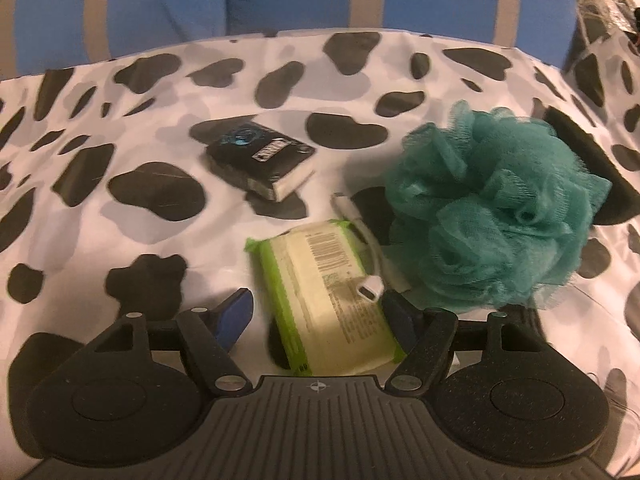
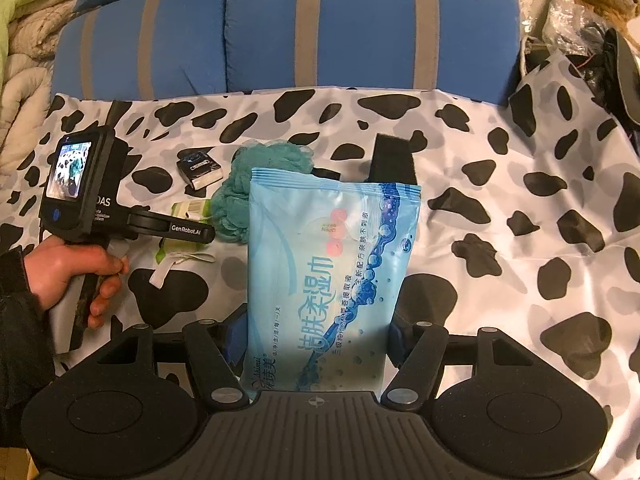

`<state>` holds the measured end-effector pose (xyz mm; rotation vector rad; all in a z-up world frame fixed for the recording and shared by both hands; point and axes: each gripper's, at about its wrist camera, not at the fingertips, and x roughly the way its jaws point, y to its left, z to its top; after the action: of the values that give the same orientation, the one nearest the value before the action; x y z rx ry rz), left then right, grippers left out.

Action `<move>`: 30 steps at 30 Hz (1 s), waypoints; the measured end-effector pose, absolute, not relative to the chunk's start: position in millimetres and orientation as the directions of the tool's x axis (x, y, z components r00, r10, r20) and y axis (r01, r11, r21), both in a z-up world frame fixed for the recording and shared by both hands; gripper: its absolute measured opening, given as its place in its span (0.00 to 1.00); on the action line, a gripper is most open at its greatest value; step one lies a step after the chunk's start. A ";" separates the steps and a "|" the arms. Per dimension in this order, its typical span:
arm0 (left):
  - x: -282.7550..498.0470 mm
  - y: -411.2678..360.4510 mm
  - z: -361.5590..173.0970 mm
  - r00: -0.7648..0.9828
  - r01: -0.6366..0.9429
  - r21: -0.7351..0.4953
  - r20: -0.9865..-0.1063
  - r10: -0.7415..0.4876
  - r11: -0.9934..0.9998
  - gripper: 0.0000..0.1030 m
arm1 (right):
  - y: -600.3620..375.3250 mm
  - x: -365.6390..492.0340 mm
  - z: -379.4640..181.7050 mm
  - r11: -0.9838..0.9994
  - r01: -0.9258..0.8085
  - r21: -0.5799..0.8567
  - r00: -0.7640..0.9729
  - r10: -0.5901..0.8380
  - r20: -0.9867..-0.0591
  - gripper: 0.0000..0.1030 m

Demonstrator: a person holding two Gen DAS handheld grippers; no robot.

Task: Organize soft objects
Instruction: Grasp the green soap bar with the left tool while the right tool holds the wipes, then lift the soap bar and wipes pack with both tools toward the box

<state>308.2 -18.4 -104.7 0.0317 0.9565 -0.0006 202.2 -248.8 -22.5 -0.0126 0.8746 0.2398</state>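
The blue wet-wipes pack [image 2: 332, 272] is clamped between the two fingers of the right tool [image 2: 316, 340]; it stands up from the fingers and hides part of the bed behind it. The green wipes pack [image 1: 324, 296] lies flat on the cow-patterned sheet [image 1: 120, 120], between the fingers of the left tool [image 1: 320, 316]. These fingers stand apart on both sides of the pack and do not press it, as far as the left wrist view shows. A small white cable [image 1: 368, 256] lies across this pack and beside it. Just to its right sits the teal bath pouf [image 1: 496, 208], and further back lies the small black tissue packet [image 1: 260, 160], well apart from the others.

I judge the task to be in an early part. One soft thing is lifted; the green pack seems about to be taken. The pouf and the black packet wait on the sheet. No container or sorted pile shows, so where things must go I cannot tell.
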 end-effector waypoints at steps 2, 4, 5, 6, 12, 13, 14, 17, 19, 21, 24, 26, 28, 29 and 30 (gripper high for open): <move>307.5 -13.2 -104.4 0.576 0.002 0.035 -0.817 0.027 0.999 0.66 | -248.3 201.8 -22.4 0.972 -0.219 0.089 0.616 0.208 -0.759 0.66; 306.7 -7.4 -104.3 0.572 0.007 0.010 -0.820 0.004 1.000 0.55 | -248.5 201.8 -22.5 0.972 -0.217 0.091 0.616 0.209 -0.759 0.66; 306.0 -5.5 -103.2 0.571 0.007 0.007 -0.821 0.002 1.000 0.47 | -248.5 201.8 -22.5 0.972 -0.215 0.094 0.616 0.209 -0.759 0.66; 305.4 -4.1 -101.9 0.572 0.006 0.017 -0.820 0.010 1.000 0.47 | -248.9 202.1 -22.2 0.972 -0.214 0.098 0.616 0.212 -0.759 0.66; 301.4 12.3 -97.7 0.572 -0.025 0.001 -0.820 0.015 1.000 0.46 | -244.2 204.3 -22.2 0.969 -0.228 0.098 0.613 0.221 -0.759 0.66; 299.9 15.7 -95.6 0.579 -0.028 -0.003 -0.815 0.014 1.000 0.46 | -243.7 204.6 -22.4 0.968 -0.231 0.097 0.613 0.222 -0.759 0.66; 298.8 18.5 -93.6 0.585 -0.028 -0.008 -0.811 0.010 1.000 0.46 | -243.0 204.8 -22.5 0.967 -0.234 0.097 0.612 0.224 -0.758 0.66; 293.7 26.0 -84.3 0.613 -0.030 -0.028 -0.790 -0.003 0.999 0.46 | -240.8 205.6 -21.8 0.966 -0.238 0.098 0.615 0.228 -0.755 0.66; 289.6 30.9 -76.2 0.636 -0.024 -0.053 -0.771 -0.025 0.998 0.46 | -239.5 206.2 -21.0 0.965 -0.242 0.098 0.619 0.232 -0.750 0.66; 286.4 34.5 -68.0 0.656 -0.016 -0.075 -0.753 -0.046 0.997 0.46 | -238.2 206.6 -20.2 0.964 -0.247 0.099 0.624 0.236 -0.745 0.66; 279.2 37.6 -55.5 0.683 0.003 -0.102 -0.726 -0.077 0.995 0.46 | -236.0 207.1 -20.1 0.963 -0.249 0.101 0.626 0.240 -0.742 0.66; 274.3 39.8 -48.4 0.697 0.021 -0.126 -0.709 -0.105 0.992 0.46 | -234.0 207.1 -20.5 0.962 -0.253 0.099 0.626 0.241 -0.741 0.66; 269.4 42.3 -42.6 0.706 0.035 -0.152 -0.696 -0.132 0.988 0.46 | -232.0 206.8 -21.1 0.961 -0.258 0.095 0.626 0.242 -0.741 0.66; 266.6 43.6 -40.0 0.708 0.041 -0.166 -0.692 -0.146 0.985 0.46 | -231.1 206.7 -21.3 0.961 -0.260 0.094 0.626 0.242 -0.741 0.66; 264.5 45.3 -37.9 0.708 0.048 -0.182 -0.687 -0.162 0.982 0.46 | -230.3 206.4 -21.3 0.960 -0.263 0.094 0.626 0.244 -0.741 0.66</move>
<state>264.5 45.3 -37.9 -0.1553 0.7762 -0.1171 206.4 -230.3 -21.3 -0.0244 0.8455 0.2905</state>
